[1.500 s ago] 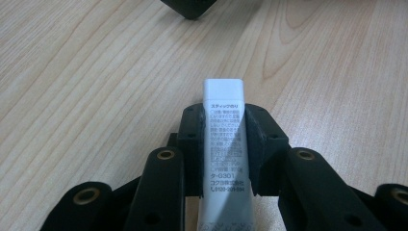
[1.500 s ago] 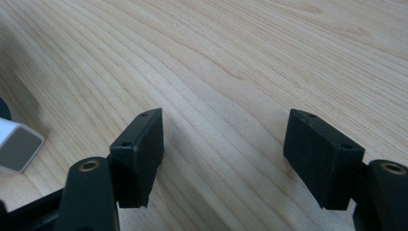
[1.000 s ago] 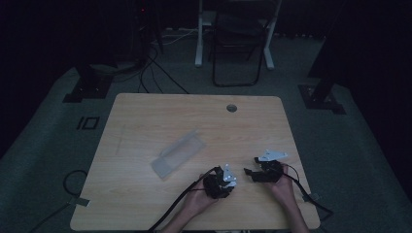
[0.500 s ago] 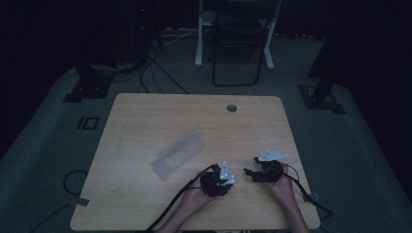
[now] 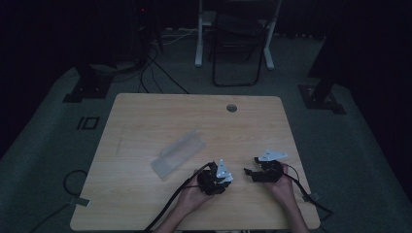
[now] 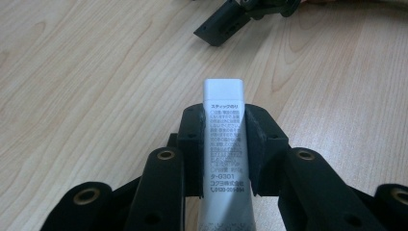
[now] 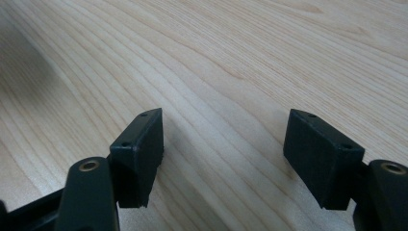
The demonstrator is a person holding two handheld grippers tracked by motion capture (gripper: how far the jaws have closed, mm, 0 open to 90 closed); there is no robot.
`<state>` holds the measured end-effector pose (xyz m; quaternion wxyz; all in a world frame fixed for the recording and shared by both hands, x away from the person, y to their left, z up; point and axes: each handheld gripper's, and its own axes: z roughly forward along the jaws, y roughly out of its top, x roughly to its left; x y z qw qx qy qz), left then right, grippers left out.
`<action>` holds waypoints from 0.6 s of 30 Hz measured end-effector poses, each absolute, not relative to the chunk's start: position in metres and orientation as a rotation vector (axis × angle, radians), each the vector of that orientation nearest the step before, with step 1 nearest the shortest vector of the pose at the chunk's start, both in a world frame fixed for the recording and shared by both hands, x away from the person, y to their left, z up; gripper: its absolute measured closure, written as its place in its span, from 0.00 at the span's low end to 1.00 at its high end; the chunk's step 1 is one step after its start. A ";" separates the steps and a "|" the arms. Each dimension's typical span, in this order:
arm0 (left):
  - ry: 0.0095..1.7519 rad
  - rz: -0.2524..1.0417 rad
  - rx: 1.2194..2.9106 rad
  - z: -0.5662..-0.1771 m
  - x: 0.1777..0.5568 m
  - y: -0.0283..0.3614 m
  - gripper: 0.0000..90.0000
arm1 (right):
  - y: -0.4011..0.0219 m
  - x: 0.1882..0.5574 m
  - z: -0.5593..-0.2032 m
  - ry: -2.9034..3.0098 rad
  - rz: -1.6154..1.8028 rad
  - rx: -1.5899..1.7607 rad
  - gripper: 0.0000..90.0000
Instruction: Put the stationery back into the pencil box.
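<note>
We held the left gripper [image 6: 223,144] closed on a white glue stick [image 6: 224,159], its pads pressed against both long sides of the tube so that the capped end stuck out past the jaw tips. In the high view that gripper [image 5: 214,178] sat low over the near middle of the wooden table [image 5: 145,116], so the glue stick was there, in our grasp. The label on the tube ran in black Japanese print; we could read the heading "スティックのり" at the top, and lower down the code "タ-G301", the maker's line "コクヨ株式会社" and a telephone number beginning "0120". The small block of text between them was too fine for us to read.

Our right gripper [image 7: 223,159] stood wide open with nothing between its jaws, just bare wood grain beneath. From above it [image 5: 265,171] lay just to the right of the left one, near the table's near right edge.

A clear plastic case [image 5: 178,153] lay on the table to the left of and farther out than the left gripper, apart from it. A round cable hole [image 5: 231,108] sat at the far edge.
</note>
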<state>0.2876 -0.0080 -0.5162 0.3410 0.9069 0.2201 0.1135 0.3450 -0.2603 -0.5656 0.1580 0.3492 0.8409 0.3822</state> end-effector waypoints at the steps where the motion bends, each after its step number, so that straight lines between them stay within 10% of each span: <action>1: 0.572 0.298 2.357 -0.515 0.288 -0.008 0.79 | -0.260 0.345 -0.566 2.405 1.093 0.999 0.34; 18: 0.578 0.325 2.326 -0.505 0.289 0.001 0.79 | -0.260 0.345 -0.566 2.405 1.093 0.998 0.34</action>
